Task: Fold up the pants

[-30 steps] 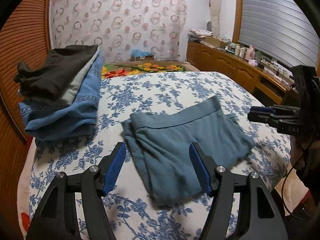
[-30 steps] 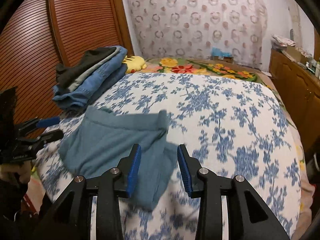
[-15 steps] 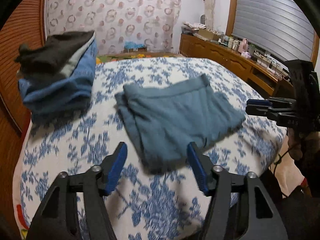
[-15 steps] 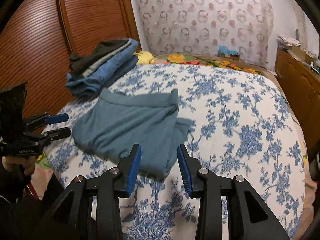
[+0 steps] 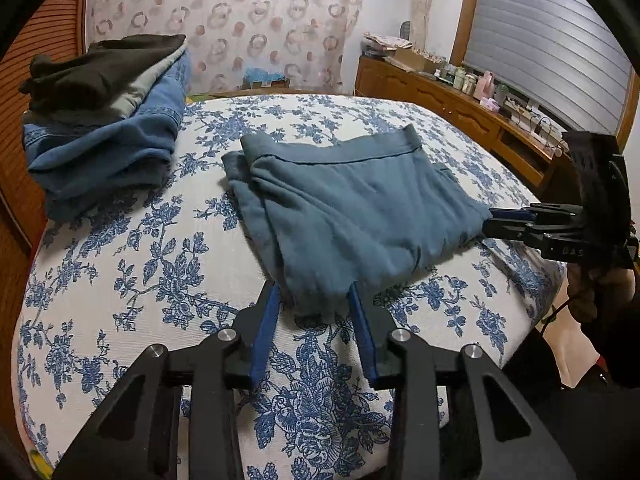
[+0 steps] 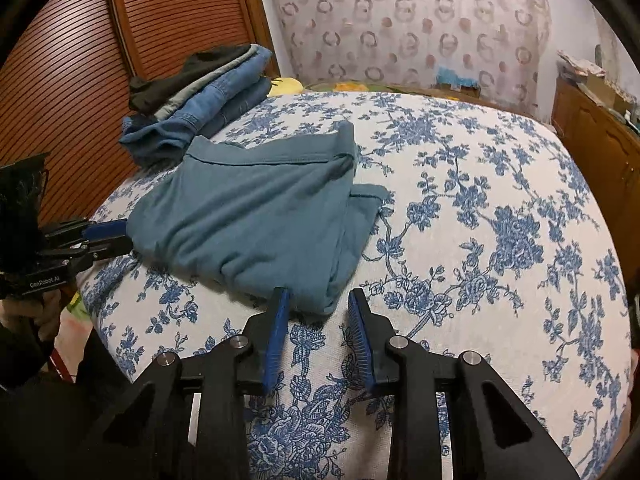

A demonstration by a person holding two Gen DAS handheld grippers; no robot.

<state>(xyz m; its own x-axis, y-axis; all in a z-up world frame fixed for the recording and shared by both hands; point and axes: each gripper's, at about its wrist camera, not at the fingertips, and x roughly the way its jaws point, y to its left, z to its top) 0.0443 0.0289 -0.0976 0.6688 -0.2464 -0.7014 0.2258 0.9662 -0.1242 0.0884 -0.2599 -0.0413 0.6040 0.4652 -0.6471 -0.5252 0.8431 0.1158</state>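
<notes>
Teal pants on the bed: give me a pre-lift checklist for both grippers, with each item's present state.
1. Left gripper at the near edge of the teal pants: ok; cloth lies between its jaws, which have just been closing.
2. Left pads pressing the cloth: cannot tell.
3. Right gripper at the near right corner: ok; jaws have just been closing.
4. Right pads pinching cloth: not ok; the gap is wider than the corner.
5. Pants folded with the waistband at the far side: ok.
6. Stack of folded clothes apart from the pants: ok.
</notes>
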